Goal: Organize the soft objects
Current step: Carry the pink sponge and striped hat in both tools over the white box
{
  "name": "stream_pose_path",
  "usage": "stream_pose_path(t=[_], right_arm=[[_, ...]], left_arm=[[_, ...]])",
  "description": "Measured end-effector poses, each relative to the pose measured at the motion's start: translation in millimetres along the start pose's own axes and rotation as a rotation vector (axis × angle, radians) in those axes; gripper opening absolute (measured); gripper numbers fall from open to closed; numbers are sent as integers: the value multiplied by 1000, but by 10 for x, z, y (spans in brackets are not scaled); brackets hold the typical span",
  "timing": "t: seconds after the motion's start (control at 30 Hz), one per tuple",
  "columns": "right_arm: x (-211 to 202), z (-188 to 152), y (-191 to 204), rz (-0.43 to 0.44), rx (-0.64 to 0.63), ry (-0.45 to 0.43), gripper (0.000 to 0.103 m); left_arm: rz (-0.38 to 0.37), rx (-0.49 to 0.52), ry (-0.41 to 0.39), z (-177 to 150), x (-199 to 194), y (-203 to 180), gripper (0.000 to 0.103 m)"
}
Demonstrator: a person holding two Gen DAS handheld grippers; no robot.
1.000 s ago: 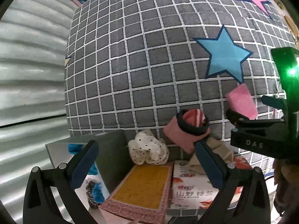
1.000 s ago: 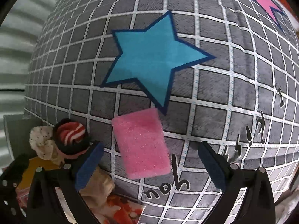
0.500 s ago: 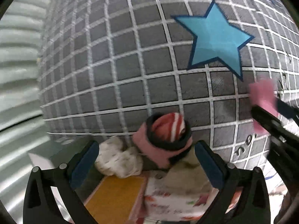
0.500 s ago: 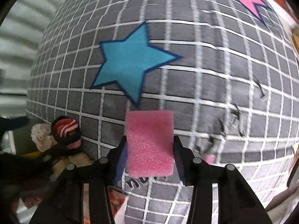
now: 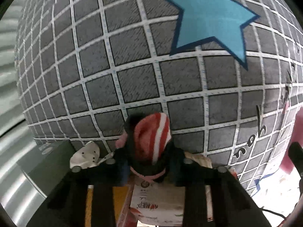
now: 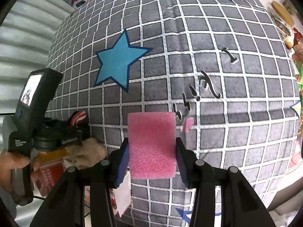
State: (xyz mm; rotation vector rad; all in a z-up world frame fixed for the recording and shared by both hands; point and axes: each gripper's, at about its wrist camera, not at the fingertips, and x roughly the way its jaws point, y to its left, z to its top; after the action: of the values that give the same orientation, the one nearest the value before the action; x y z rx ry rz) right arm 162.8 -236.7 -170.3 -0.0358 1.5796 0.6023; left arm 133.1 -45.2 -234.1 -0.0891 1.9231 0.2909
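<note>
My left gripper (image 5: 149, 162) is shut on a rolled sock bundle (image 5: 151, 138), red-and-white striped with a black band and pink edge, held just in front of the grey grid cushion (image 5: 132, 66). My right gripper (image 6: 151, 158) is shut on a pink foam sponge (image 6: 151, 143), held upright before the same cushion (image 6: 208, 75). The left gripper's body (image 6: 37, 124) and the striped bundle (image 6: 78, 116) show at the left of the right wrist view. The sponge's edge (image 5: 297, 138) shows at the far right of the left wrist view.
A white dotted cloth (image 5: 85, 155) lies left of the bundle beside a grey-green box (image 5: 51, 162). Tissue packs (image 5: 157, 204) and a beige cloth (image 6: 85, 153) lie below. Corrugated metal wall (image 5: 11, 113) is at left. Clutter (image 6: 284, 24) sits at far right.
My left gripper moved in and shut on the striped sock bundle. My right gripper, which shut on the pink sponge half a second ago, has pulled back from the cushion with it.
</note>
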Motion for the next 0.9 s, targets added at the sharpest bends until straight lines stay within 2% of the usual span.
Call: stream_pose_path(t=[0.13,0.37,0.47,0.63,0.9], right_arm=[[-79,-56,-46,-2,-1,-4,47],[-105,-153,-41,-15,12,-3,47],[-133,-213,-42,-17,21,-6,47],[-200,-360,14,-21,27,-14,47],[-246,-657,235,-34,16,-8,47]], left_arm=[[-24,-4,-114,-113,-335,-31,30],[-17,-11,-298,-340,-954,-66,30],[-45,-27,-376,-434,-1201,-25,30],[-55,31,-416,-668,-1356,51,30],[-100,137,-421,-1316,-1190,-70,30]])
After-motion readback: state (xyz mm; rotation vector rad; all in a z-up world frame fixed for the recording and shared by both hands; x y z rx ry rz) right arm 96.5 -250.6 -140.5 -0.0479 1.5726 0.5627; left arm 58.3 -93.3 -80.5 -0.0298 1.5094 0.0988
